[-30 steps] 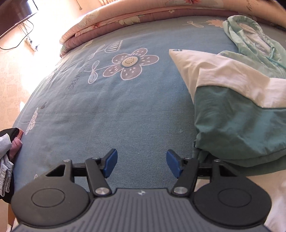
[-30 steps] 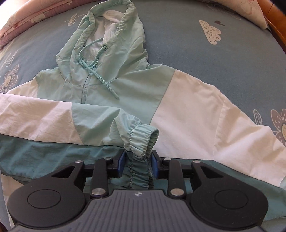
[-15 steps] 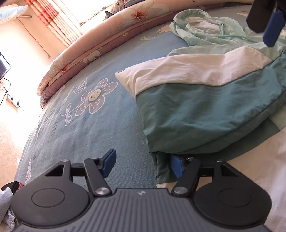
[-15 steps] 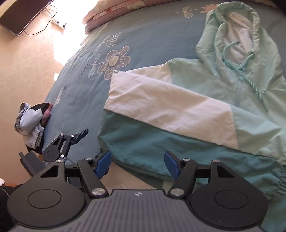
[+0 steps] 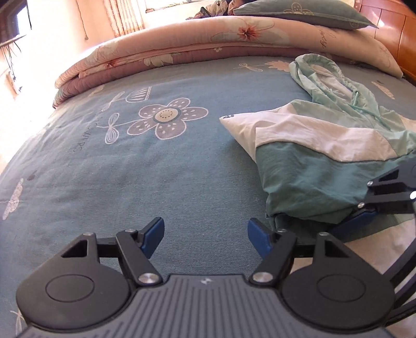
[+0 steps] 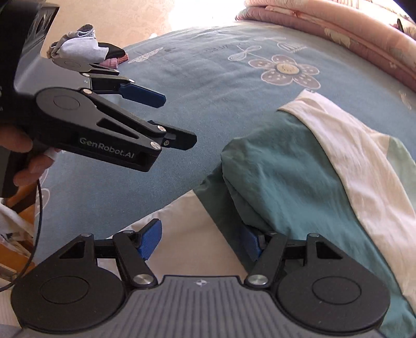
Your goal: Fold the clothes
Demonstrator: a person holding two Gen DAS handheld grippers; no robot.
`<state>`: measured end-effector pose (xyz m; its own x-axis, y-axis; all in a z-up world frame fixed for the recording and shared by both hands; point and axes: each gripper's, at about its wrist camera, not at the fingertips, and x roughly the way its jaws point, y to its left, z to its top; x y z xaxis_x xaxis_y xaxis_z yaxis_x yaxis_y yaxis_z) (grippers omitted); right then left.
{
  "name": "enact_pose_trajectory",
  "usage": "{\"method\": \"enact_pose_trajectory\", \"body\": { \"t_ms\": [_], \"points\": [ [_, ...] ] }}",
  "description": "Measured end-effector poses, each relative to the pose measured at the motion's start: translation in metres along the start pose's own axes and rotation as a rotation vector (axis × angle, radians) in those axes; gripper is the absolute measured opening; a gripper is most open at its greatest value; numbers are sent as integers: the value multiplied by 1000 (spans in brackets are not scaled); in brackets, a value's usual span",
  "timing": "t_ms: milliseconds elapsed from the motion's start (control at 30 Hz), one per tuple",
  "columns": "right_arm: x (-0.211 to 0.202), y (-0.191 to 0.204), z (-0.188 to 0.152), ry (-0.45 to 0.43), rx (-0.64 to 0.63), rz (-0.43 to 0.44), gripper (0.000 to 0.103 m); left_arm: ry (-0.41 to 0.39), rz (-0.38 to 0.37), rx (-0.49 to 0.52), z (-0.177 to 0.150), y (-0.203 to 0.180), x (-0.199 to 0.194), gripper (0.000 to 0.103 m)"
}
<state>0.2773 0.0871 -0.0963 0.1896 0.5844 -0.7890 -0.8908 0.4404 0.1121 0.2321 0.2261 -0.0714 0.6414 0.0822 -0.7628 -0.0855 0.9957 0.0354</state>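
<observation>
Bed (image 5: 161, 182): blue-grey sheet printed with flowers, dragonflies and lettering. A folded pink floral quilt (image 5: 182, 49) lies along its far edge, with a grey-green pillow (image 5: 299, 13) on top, against a wooden headboard (image 5: 390, 23).

Hooded jacket (image 5: 306, 176): mint, white and darker teal panels. It lies on the bed's right part in the left wrist view, hood (image 5: 319, 75) and drawstring toward the quilt, one sleeve folded across the body. Its teal hem faces both grippers.

Left gripper (image 5: 205, 235): fingers apart and widening, only bare sheet between them. It hovers just left of the jacket's hem corner. In the right wrist view a person's hand (image 6: 23, 156) holds it.

Right gripper (image 6: 201, 240): fingers released and spread, over a pale strip of fabric at the jacket's lower edge. The right-hand finger (image 6: 249, 241) is tucked under the overhanging teal fold; whether it touches the cloth cannot be told. Nothing is pinched.

Small heap of clothes (image 6: 85, 50): grey, black and pink, at the bed's far edge beyond the left gripper.
</observation>
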Motion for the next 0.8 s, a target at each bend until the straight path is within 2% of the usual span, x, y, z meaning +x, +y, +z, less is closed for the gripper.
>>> {"method": "enact_pose_trajectory", "body": {
  "t_ms": [33, 100, 167, 267, 333, 433, 567, 633, 700, 733, 767, 800],
  "points": [
    [3, 5, 2, -37, -27, -45, 70, 9, -79, -59, 7, 10, 0, 72],
    [6, 9, 6, -101, -75, -112, 70, -2, -168, -108, 27, 24, 6, 72],
    [5, 12, 10, -151, -96, -149, 70, 4, -234, -93, 53, 30, 20, 72],
    [11, 18, 16, -167, -168, -121, 70, 17, -306, -43, 88, 32, 49, 73],
    [14, 16, 21, -145, -156, -84, 74, 77, -311, -2, 102, 22, 85, 73],
    [8, 7, 26, -135, -97, -19, 74, 147, -267, 56, 105, 6, 126, 72],
    [-1, 2, 26, -132, -43, 39, 75, 157, -265, 78, 101, -12, 143, 75],
    [1, 12, 26, -123, -101, 34, 75, 156, -263, 84, 102, -18, 145, 76],
    [-1, 23, 25, -137, -179, 66, 72, 163, -270, 92, 104, -18, 148, 78],
    [-6, 32, 21, -144, -229, 123, 69, 166, -274, 99, 106, -17, 148, 78],
    [-8, 41, 17, -152, -286, 107, 69, 171, -279, 102, 107, -16, 148, 78],
    [-8, 52, 16, -150, -349, 46, 69, 175, -282, 102, 108, -15, 148, 78]
  ]
}}
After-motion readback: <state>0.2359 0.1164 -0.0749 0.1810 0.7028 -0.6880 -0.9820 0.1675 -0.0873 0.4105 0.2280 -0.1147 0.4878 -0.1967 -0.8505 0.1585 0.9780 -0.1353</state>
